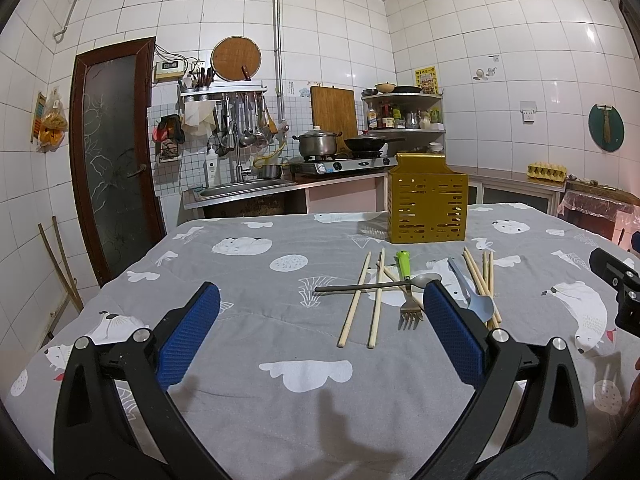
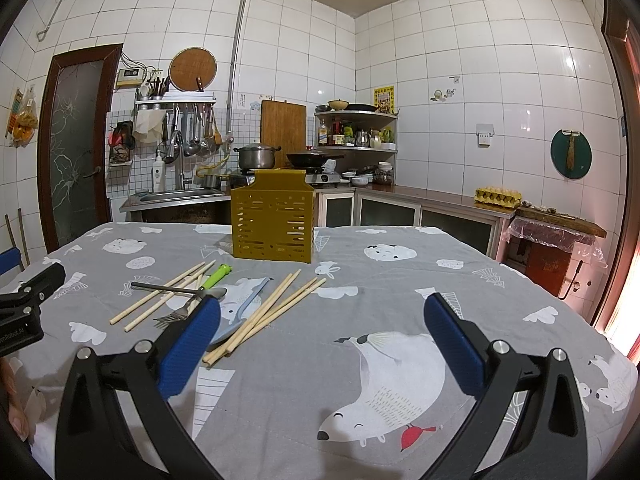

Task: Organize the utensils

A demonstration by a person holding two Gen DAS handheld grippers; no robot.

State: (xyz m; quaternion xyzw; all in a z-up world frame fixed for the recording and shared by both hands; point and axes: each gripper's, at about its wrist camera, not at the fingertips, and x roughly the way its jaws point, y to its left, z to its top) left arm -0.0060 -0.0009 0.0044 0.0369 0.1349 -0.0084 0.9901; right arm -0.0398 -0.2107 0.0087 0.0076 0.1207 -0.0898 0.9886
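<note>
Several loose utensils lie in a scatter on the grey animal-print cloth covering the bench [image 2: 400, 272], just in front of the perforated mustard-yellow utensil holder [image 2: 273, 226], which stands upright.

Two pale wooden chopsticks [image 1: 362, 296] lie side by side to the left, a grey metal spoon [image 1: 376, 285] crosses over them, and a metal fork with a lime-green plastic handle [image 1: 407, 288] lies under the spoon's bowl end. To the right, a pale blue spoon [image 2: 244, 308] lies against a bundle of more wooden chopsticks [image 2: 268, 314].

Left gripper [image 1: 322, 334] and right gripper [image 2: 322, 334] both hover above the cloth with their blue pads spread wide, holding nothing.

By the look of them, the chopsticks are light, stiff and thin; they should roll on the soft cloth, so a pinch near the middle seems steadiest. Metal pieces are likely heavier and slicker. The fork's plastic handle offers the thickest, least slippery hold, though the spoon overlapping it would probably need lifting first.
</note>
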